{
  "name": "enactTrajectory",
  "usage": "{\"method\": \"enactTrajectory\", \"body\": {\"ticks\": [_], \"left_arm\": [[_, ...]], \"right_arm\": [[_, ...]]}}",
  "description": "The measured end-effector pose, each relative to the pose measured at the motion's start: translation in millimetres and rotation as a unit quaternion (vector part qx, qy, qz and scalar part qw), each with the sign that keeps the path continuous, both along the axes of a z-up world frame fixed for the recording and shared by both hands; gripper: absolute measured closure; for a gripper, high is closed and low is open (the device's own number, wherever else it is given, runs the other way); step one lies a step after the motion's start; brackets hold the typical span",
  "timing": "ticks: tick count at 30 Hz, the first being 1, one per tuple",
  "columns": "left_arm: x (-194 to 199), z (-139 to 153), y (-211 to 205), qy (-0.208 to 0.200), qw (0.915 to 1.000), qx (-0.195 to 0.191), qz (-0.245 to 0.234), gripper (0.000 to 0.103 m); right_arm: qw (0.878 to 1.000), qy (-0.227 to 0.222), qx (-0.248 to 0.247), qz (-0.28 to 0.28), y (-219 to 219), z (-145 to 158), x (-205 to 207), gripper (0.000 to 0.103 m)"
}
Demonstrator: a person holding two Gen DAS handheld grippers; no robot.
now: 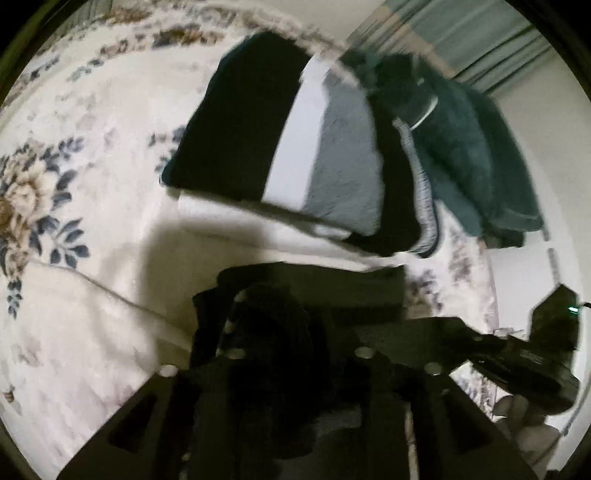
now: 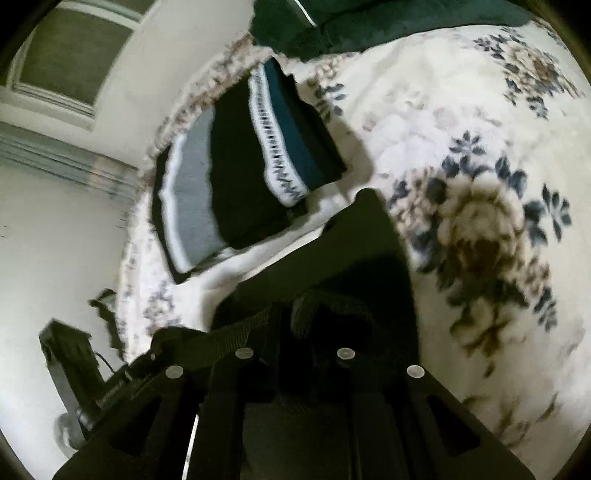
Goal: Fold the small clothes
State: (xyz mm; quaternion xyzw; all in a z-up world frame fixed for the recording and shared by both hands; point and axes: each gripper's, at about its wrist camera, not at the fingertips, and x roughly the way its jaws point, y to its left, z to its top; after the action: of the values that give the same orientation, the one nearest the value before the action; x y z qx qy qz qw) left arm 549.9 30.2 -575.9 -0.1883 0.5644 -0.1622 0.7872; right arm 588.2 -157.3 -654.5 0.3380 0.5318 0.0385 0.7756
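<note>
A black garment [image 1: 314, 291] hangs from both grippers above a cream floral blanket [image 1: 74, 184]. My left gripper [image 1: 280, 332] is shut on a bunched black edge of it. My right gripper [image 2: 317, 332] is shut on the same black garment [image 2: 369, 258], which drapes forward over the blanket [image 2: 443, 129]. Ahead lies a stack of folded clothes [image 1: 280, 147], black, white and grey, also in the right wrist view [image 2: 240, 177] with a patterned band and a teal stripe. The fingertips are hidden in dark cloth.
A dark teal fleece pile [image 1: 461, 147] lies beyond the stack at the blanket's edge, also in the right wrist view [image 2: 369, 26]. The right hand-held unit [image 1: 535, 354] shows at lower right. A pale floor [image 2: 55, 240] and window [image 2: 74, 55] lie past the blanket.
</note>
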Motion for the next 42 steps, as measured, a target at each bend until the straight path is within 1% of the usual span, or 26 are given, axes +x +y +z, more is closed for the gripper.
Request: {"method": "enactTrajectory", "body": {"ticks": [1, 2, 3, 4, 6, 7, 9, 11, 14, 16, 18, 19, 20, 23, 26, 29, 30, 31, 34, 35, 37, 38, 39, 40, 41, 42], "left_arm": [[-1, -3, 1, -0.006, 1.0, -0.002, 0.001, 0.054], [-2, -5, 4, -0.022, 0.9998, -0.002, 0.004, 0.031], [-1, -7, 7, -0.026, 0.9996, -0.014, 0.004, 0.018], [1, -9, 11, -0.021, 0.9994, -0.027, 0.01, 0.017], [3, -7, 19, -0.016, 0.9991, -0.032, 0.023, 0.017], [3, -1, 24, -0.022, 0.9987, -0.036, 0.027, 0.017], [-6, 18, 36, -0.053, 0.9977, -0.021, 0.035, 0.017], [-21, 33, 46, -0.076, 0.9964, -0.01, 0.037, 0.017], [-66, 44, 65, -0.088, 0.9951, 0.0, 0.046, 0.017], [-91, 39, 72, -0.076, 0.9954, 0.013, 0.057, 0.017], [-130, 28, 81, -0.054, 0.9952, 0.017, 0.08, 0.017], [-146, 21, 83, -0.036, 0.995, 0.016, 0.092, 0.017], [-168, 10, 86, -0.01, 0.9938, 0.0, 0.111, 0.017], [-208, -12, 82, 0.031, 0.9858, -0.035, 0.161, 0.017], [-234, -43, 68, 0.065, 0.9707, -0.084, 0.215, 0.017], [-232, -69, 49, 0.079, 0.9552, -0.136, 0.251, 0.017], [-227, -80, 42, 0.078, 0.9484, -0.16, 0.262, 0.018], [-220, -88, 36, 0.068, 0.9443, -0.17, 0.274, 0.019], [-202, -91, 29, 0.031, 0.9411, -0.156, 0.298, 0.019], [-198, -90, 28, 0.021, 0.9391, -0.148, 0.309, 0.019], [-194, -88, 27, 0.007, 0.9282, -0.143, 0.343, 0.019], [-194, -87, 27, 0.004, 0.9255, -0.139, 0.352, 0.03], [-192, -84, 28, 0.0, 0.9233, -0.131, 0.361, 0.048], [-190, -82, 29, -0.004, 0.9232, -0.127, 0.363, 0.054], [-188, -79, 30, -0.007, 0.9245, -0.121, 0.361, 0.063], [-186, -78, 32, -0.009, 0.9253, -0.122, 0.359, 0.069]], "right_arm": [[1.0, -0.003, -0.005, 0.0, -1, 0, 2, 0.076], [1.0, -0.009, -0.004, 0.001, -3, 1, -1, 0.054], [1.0, -0.015, -0.002, 0.002, -4, 1, -1, 0.036], [1.0, -0.02, 0.002, 0.002, -6, -1, -3, 0.035], [1.0, -0.011, 0.008, 0.007, -7, -6, -9, 0.035], [1.0, -0.007, 0.011, 0.007, -8, -7, -15, 0.035], [1.0, -0.006, 0.017, 0.005, -13, -9, -28, 0.035], [1.0, -0.002, 0.023, 0.006, -19, -8, -42, 0.035], [1.0, 0.016, 0.021, 0.016, -33, -11, -57, 0.035], [0.999, 0.029, 0.028, 0.029, -46, -17, -61, 0.034], [0.998, 0.042, 0.026, 0.046, -54, -24, -60, 0.027], [0.997, 0.046, 0.023, 0.06, -57, -28, -58, 0.026], [0.996, 0.053, 0.02, 0.075, -59, -34, -55, 0.025], [0.989, 0.073, 0.033, 0.121, -63, -59, -38, 0.025], [0.982, 0.085, 0.083, 0.147, -64, -89, -16, 0.025], [0.972, 0.092, 0.116, 0.181, -56, -118, 11, 0.025], [0.97, 0.092, 0.124, 0.19, -52, -126, 18, 0.025], [0.966, 0.095, 0.134, 0.198, -48, -134, 26, 0.025], [0.951, 0.104, 0.211, 0.2, -36, -151, 45, 0.023], [0.949, 0.106, 0.219, 0.199, -32, -154, 49, 0.023], [0.948, 0.099, 0.229, 0.197, -26, -158, 55, 0.023], [0.949, 0.092, 0.23, 0.196, -23, -156, 58, 0.023], [0.95, 0.088, 0.228, 0.197, -21, -155, 58, 0.027], [0.951, 0.084, 0.221, 0.198, -19, -153, 57, 0.034], [0.956, 0.084, 0.204, 0.195, -19, -151, 55, 0.063], [0.957, 0.085, 0.203, 0.191, -20, -150, 52, 0.068]]}}
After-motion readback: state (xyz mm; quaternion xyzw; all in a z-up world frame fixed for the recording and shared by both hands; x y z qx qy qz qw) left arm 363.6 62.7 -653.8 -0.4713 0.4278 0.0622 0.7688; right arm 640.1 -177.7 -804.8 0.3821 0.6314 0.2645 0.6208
